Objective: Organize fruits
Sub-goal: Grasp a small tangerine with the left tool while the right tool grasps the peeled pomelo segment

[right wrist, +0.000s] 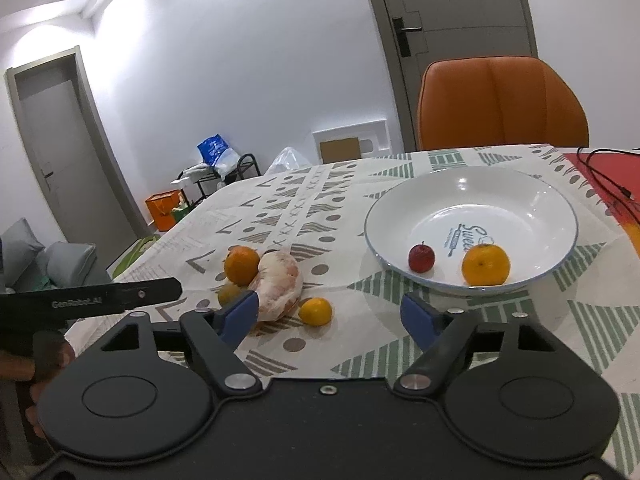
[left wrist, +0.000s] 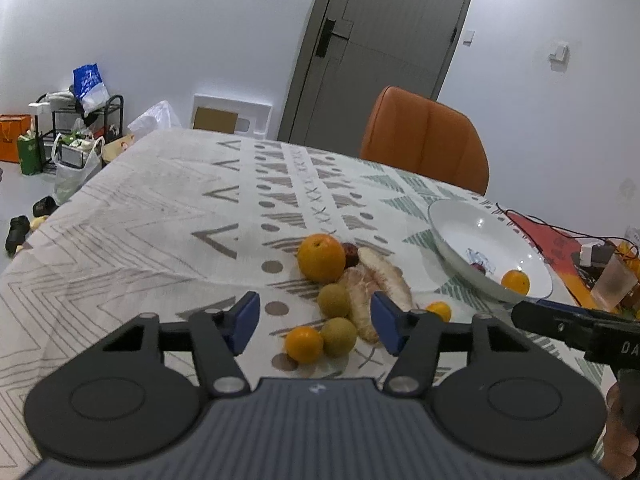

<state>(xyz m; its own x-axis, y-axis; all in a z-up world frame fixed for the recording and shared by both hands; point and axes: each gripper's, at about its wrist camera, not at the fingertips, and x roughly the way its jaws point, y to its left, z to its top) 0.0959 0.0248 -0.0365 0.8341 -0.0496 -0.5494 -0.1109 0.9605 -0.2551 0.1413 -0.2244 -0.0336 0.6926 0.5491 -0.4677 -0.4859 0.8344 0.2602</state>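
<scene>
A pile of fruit lies on the patterned tablecloth: a large orange (left wrist: 321, 257), peeled pomelo segments (left wrist: 384, 280), two green-brown round fruits (left wrist: 334, 300), a small orange (left wrist: 304, 344) and a small dark red fruit (left wrist: 350, 254). My left gripper (left wrist: 314, 326) is open just above the near fruits. A white bowl (right wrist: 520, 188) holds a small red fruit (right wrist: 421, 257) and an orange (right wrist: 485, 265). My right gripper (right wrist: 330, 318) is open and empty, between the pile and the bowl. The pomelo (right wrist: 278, 284), an orange (right wrist: 241, 265) and a small yellow citrus (right wrist: 316, 311) show in the right wrist view.
An orange chair (right wrist: 500, 100) stands behind the table. Black cables (right wrist: 608, 184) and a red mat lie at the table's right end, with small boxes (left wrist: 596, 254) there. A rack with bags (left wrist: 76, 132) stands on the floor at the left.
</scene>
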